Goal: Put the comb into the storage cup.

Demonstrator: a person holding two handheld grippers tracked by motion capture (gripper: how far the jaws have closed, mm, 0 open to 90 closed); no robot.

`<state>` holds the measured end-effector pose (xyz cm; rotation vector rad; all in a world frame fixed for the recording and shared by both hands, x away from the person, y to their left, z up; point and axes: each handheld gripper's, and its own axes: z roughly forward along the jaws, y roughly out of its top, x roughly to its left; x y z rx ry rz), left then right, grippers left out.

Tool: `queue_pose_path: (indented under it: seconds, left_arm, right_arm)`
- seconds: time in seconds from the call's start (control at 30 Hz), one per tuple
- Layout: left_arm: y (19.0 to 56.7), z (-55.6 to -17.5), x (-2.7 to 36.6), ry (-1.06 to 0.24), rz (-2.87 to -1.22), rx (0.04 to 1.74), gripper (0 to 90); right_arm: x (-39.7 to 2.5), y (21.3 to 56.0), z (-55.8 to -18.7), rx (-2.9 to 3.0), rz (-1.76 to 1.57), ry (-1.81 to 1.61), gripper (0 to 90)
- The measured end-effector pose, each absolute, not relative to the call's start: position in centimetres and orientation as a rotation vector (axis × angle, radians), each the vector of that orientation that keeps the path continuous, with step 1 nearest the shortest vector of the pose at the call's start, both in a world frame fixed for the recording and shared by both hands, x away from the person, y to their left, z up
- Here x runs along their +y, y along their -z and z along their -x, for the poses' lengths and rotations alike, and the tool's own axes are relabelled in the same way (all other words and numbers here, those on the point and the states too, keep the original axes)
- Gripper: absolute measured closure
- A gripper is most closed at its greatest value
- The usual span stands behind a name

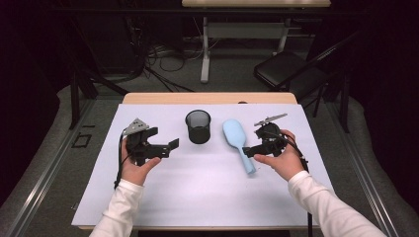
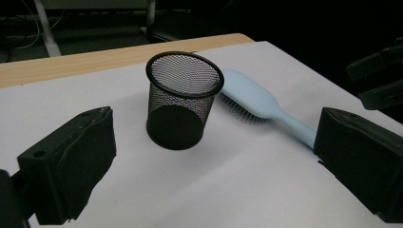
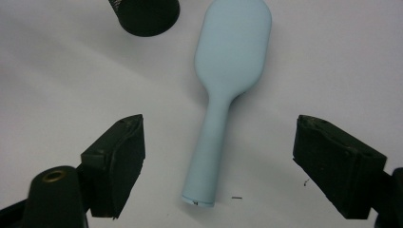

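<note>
mesh cup (image 1: pixel 198 127) just beside hairbrush (image 1: pixel 238 143), handle side open

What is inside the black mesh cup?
Nothing shows inside the black mesh cup: the left gripper view looks in past its rim to a bare dark bottom. The blue hairbrush lies on the table beside it.

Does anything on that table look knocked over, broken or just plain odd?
Nothing stands out. The black mesh cup stands upright and looks empty. The pale blue hairbrush lies bristles down beside it, whole and apart from it. Both the left gripper and the right gripper hold their jaws open, touching nothing.
</note>
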<state>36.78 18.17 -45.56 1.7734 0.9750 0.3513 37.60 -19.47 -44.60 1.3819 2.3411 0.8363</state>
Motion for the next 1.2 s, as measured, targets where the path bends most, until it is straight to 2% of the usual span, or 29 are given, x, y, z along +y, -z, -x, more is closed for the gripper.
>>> queue_pose_path:
  seconds: [0.27, 0.53, 0.83, 1.2]
  left_arm:
    - [45.6, -38.1, 18.0, -0.377, -1.782, 0.998, 0.5]
    - [45.5, -39.6, 18.6, -0.359, -1.7, 1.035, 0.6]
    - [45.6, -39.5, 18.7, -0.405, -1.742, 1.024, 0.6]
    - [45.4, -39.0, 18.4, -0.395, -1.758, 0.992, 0.7]
  right_arm:
    - [-19.3, 44.5, -39.6, 2.341, -1.447, -0.817, 17.3]
    - [-18.8, 44.9, -41.1, 2.369, -1.51, -0.748, 17.3]
    - [-18.0, 46.0, -42.0, 2.395, -1.542, -0.662, 18.1]
    - [-17.0, 47.5, -43.2, 2.423, -1.55, -0.593, 18.3]
